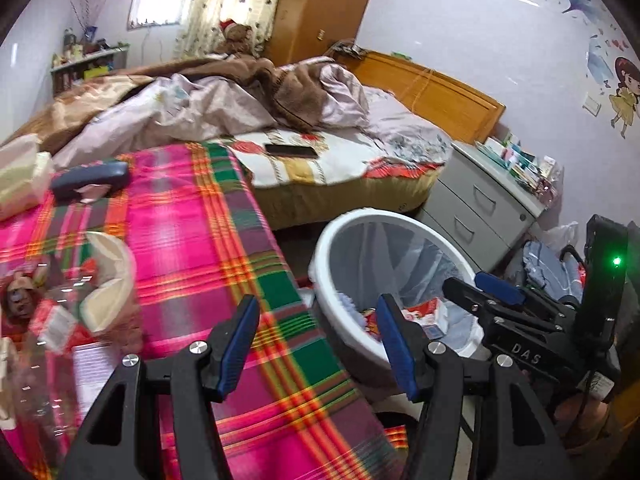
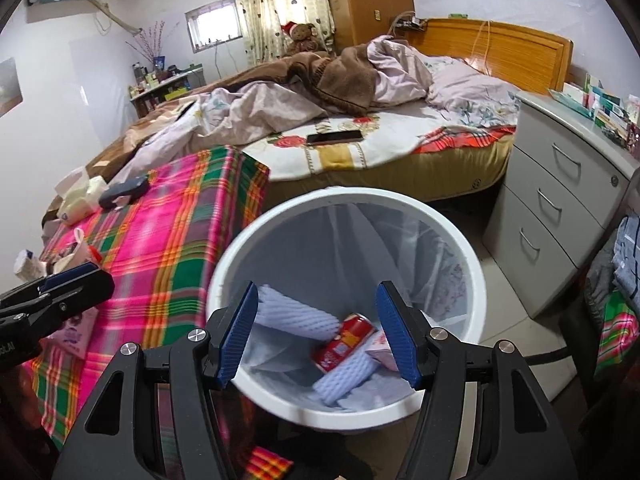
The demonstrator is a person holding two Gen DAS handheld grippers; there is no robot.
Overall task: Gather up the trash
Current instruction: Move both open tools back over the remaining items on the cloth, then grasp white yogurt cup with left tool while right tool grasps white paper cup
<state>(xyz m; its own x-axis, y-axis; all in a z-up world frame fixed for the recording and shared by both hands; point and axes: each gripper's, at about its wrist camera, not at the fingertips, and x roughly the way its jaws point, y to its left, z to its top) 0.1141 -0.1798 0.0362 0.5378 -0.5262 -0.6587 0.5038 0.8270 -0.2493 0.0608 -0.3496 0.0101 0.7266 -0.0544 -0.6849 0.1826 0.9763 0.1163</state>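
I am hovering both tongs, left and right, half open and empty; next I am aiming left at bench litter, away from the bin.

Right hand-held gripper empty, blue pads apart, above round white plastic bin. Inside: red drink can, white foam netting. Pink plaid-clothed worktop left.

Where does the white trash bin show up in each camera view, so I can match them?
Left wrist view: the white trash bin sits right of centre, beside the plaid-covered table.
Right wrist view: the white trash bin fills the centre, below the open right claw.
Shared landmark: the phone on the bed.
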